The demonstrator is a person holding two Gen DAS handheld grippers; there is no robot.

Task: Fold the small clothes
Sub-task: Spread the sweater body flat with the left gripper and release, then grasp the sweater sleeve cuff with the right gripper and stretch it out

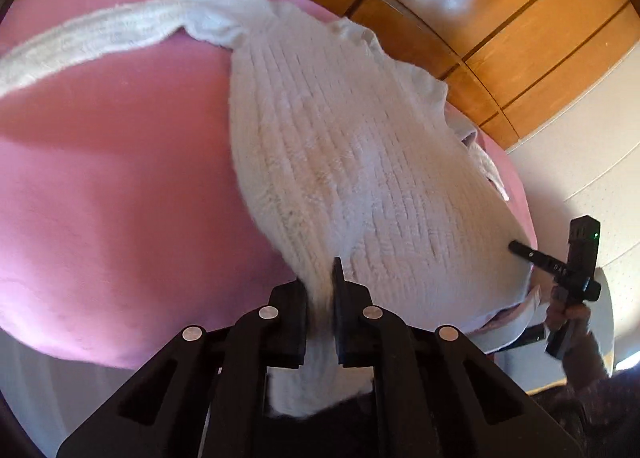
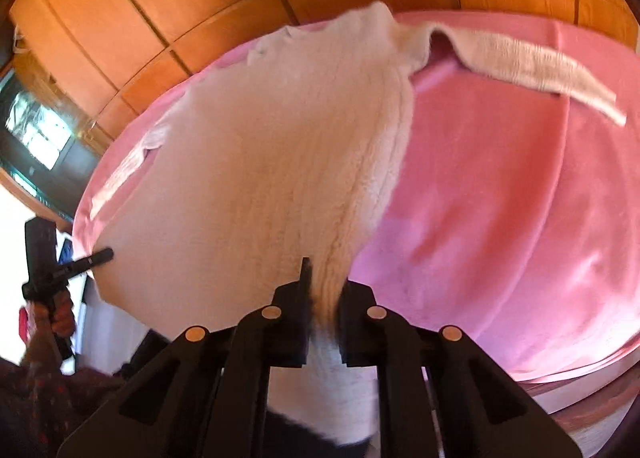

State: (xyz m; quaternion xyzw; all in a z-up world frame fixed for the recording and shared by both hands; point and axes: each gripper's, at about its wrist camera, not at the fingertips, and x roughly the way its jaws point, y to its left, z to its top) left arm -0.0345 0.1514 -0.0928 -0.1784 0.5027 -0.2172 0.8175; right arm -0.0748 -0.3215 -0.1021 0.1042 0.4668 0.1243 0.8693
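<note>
White ribbed fluffy knit sweater (image 1: 340,145) lies spread flat on a pink fleece blanket (image 1: 120,177) that covers a raised surface, with orange-brown wooden panelling (image 1: 500,17) behind it. Its long axis runs from the hem, nearest both cameras, away to the neckline at the far edge of the blanket, next to the panelling; the knit ribs follow the same line. In the left wrist view, one sleeve (image 1: 100,41) extends sideways to the left across the blanket, roughly at right angles to the body. In the right wrist view, the same sleeve (image 2: 532,65) runs off to the right and appears blurred, while the other sleeve (image 2: 132,161) lies alongside the left edge of the body. Black two-finger left gripper (image 1: 322,290) is clenched on a bunched fold of the hem, the fabric pinched between its fingers and trailing back beneath the tool. Black two-finger right gripper (image 2: 322,294) is likewise clamped on a gathered part of the hem, with knit squeezed between its fingers. Each gripper shows in the other's view at the opposite hem corner, held by a hand (image 2: 56,310) whose patterned dark sleeve (image 2: 40,398) is partly in frame. Hem sections at both grippers are raised off the blanket.
</note>
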